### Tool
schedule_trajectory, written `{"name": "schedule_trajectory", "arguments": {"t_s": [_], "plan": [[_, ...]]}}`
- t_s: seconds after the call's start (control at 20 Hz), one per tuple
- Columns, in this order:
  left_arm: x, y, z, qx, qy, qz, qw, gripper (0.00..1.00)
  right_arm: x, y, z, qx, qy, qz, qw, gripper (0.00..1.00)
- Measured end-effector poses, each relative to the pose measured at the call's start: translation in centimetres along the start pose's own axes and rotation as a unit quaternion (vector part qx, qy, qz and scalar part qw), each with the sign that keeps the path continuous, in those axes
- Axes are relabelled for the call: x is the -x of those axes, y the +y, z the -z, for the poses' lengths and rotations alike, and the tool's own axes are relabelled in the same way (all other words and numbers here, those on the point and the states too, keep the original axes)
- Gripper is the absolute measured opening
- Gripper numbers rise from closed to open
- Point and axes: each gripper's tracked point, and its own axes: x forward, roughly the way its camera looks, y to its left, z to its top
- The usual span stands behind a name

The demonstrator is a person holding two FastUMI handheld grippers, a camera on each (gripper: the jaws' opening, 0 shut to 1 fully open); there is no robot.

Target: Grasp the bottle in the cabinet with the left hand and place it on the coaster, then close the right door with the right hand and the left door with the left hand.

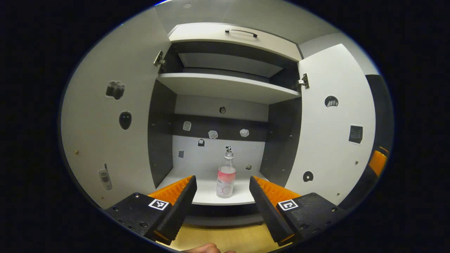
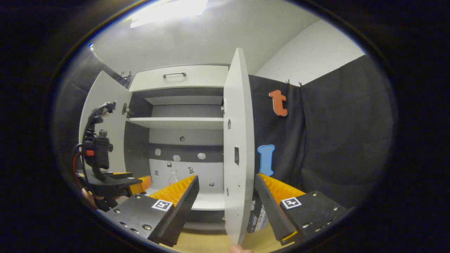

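Left gripper view: the left tongs (image 1: 221, 191) are spread wide and hold nothing, facing the open cabinet (image 1: 232, 33). The bottle (image 1: 226, 175), clear with pink liquid in its lower part and a pale cap, stands upright on the bottom shelf (image 1: 207, 196), seen between the two fingers but farther back and untouched by either. Above it runs a middle shelf (image 1: 228, 87), and above that a closed top compartment with a dark bar handle (image 1: 241, 32). The left door (image 1: 112, 116) and the right door (image 1: 334, 126) both stand swung outward; small stickers dot their inner faces and the cabinet's back panel. A strip of pale wooden worktop (image 1: 225, 239) shows below the cabinet, with part of a hand (image 1: 205, 248) at the lower edge.

Right gripper view: the right tongs (image 2: 226, 196) are likewise spread open and empty. The right door (image 2: 239, 147) appears edge-on, its free edge lying between the two fingers; whether either finger touches it cannot be told. The left tongs (image 2: 133, 184) show at the far left, in front of the left door (image 2: 102, 119), with a dark mount and cables above them. The bottle (image 2: 173, 176) is small and partly hidden behind the near finger, inside the cabinet on the bottom shelf.
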Motion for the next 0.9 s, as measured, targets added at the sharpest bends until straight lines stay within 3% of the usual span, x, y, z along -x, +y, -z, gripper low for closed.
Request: {"name": "schedule_trajectory", "arguments": {"t_s": [0.1, 0.5, 0.9], "plan": [[-2.5, -0.2, 0.8, 0.001, 0.023, 0.006, 1.0, 0.96, 0.2, -1.4, -0.1, 0.008, -0.001, 0.021, 1.0, 1.0], [-13.0, -0.7, 2.6, -0.001, 0.089, 0.02, 0.996, 0.97, 0.6, -5.5, 0.4, 0.033, 0.001, 0.102, 0.994, 0.96], [-19.6, -0.2, 4.2, -0.024, 0.132, -0.004, 0.991, 0.96, -0.4, -6.0, 1.3, 0.038, 0.01, 0.12, 0.992, 0.96]]}}
